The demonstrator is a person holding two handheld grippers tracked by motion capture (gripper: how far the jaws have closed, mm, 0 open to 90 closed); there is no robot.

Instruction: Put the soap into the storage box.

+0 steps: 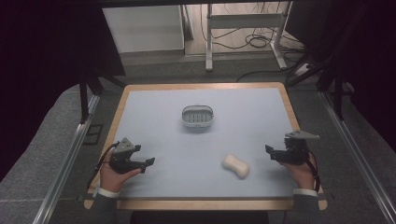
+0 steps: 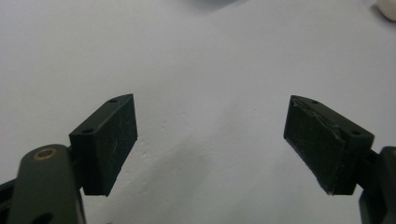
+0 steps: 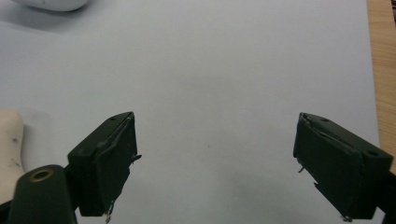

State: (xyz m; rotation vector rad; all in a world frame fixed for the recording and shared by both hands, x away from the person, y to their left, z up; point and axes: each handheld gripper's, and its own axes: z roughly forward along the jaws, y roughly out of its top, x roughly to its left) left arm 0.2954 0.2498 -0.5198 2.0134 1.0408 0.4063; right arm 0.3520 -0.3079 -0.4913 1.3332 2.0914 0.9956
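A cream-coloured bar of soap [image 1: 236,166] with a pinched waist lies on the pale blue mat [image 1: 163,135], in the lower right part of the high view, its long axis running from upper left to lower right. Nothing touches it. In the right gripper view its rounded end [image 3: 8,154] sits at the left edge of the frame, just beside the left jaw but apart from it. The right gripper [image 1: 274,154] is near the soap, to its right in the high view, held in the person's right hand [image 1: 302,173] with its jaws spread wide and pointing left; the right gripper view shows only bare mat between the two pads. Above the soap and a little left, near the middle of the high view, stands a small grey soap dish [image 1: 197,116] with a slotted floor, well apart from the bar. The left gripper [image 1: 145,163] is at the lower left of the high view, held in the left hand [image 1: 112,176], well apart from both soap and dish; its jaws are also spread, with bare mat between them in the left gripper view. The mat covers a wooden table [image 1: 201,204] whose rim shows around it.
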